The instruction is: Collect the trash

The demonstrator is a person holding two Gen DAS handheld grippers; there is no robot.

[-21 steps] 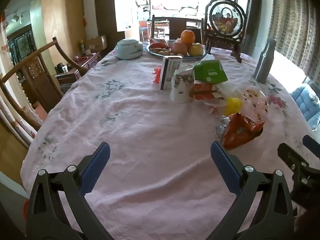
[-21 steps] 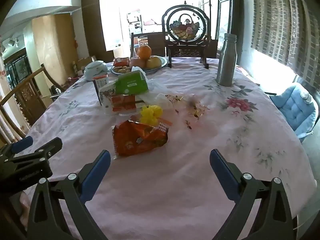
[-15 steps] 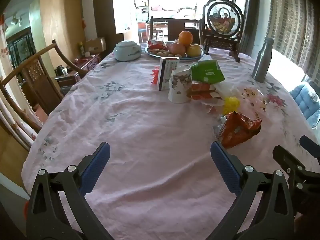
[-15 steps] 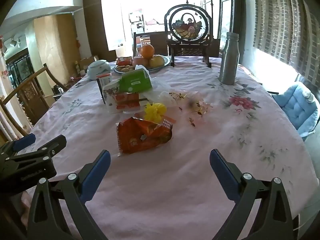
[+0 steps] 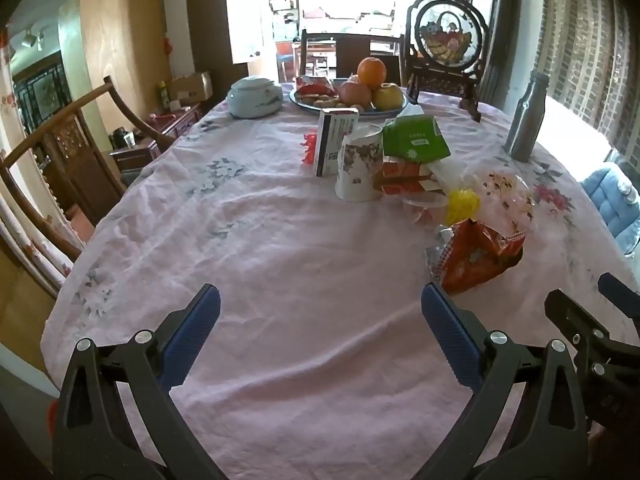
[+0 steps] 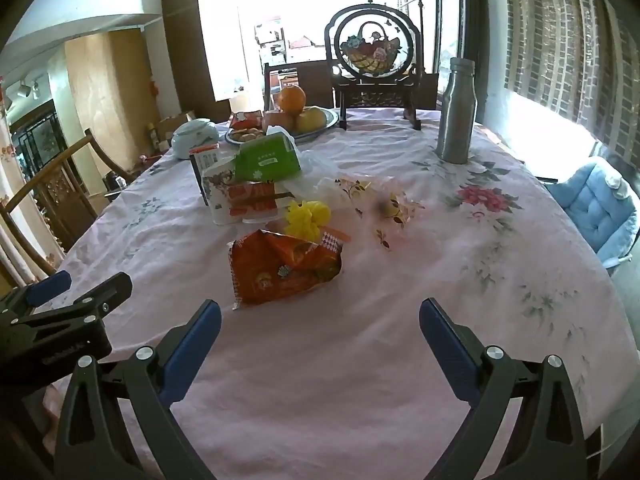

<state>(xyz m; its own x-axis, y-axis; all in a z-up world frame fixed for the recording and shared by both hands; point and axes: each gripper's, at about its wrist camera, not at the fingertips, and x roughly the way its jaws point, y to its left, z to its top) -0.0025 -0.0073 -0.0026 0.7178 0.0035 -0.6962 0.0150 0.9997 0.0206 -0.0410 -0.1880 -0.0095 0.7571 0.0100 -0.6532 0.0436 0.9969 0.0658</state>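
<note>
An orange crumpled snack bag (image 6: pixel 285 268) (image 5: pixel 478 260) lies on the pink tablecloth just beyond my right gripper (image 6: pixel 320 328), which is open and holds nothing. Behind the bag sit a yellow wrapper (image 6: pixel 308 218), a clear flowered plastic wrapper (image 6: pixel 380 200), a red-and-white carton (image 6: pixel 250 200), a green packet (image 6: pixel 268 160) and a flowered paper cup (image 5: pixel 358 168). My left gripper (image 5: pixel 320 320) is open over bare cloth, left of the orange bag. Each gripper shows at the edge of the other's view.
A fruit plate (image 5: pixel 348 98) with an orange and apples, a lidded white bowl (image 5: pixel 254 98), a framed ornament on a stand (image 5: pixel 446 44) and a steel bottle (image 6: pixel 456 112) stand at the far side. A wooden chair (image 5: pixel 60 160) is at the left, a blue cushioned seat (image 6: pixel 600 208) at the right.
Both views have tilted down slightly and closed in a little on the table; the orange snack bag now sits nearer the right gripper. Both grippers stay wide open.
</note>
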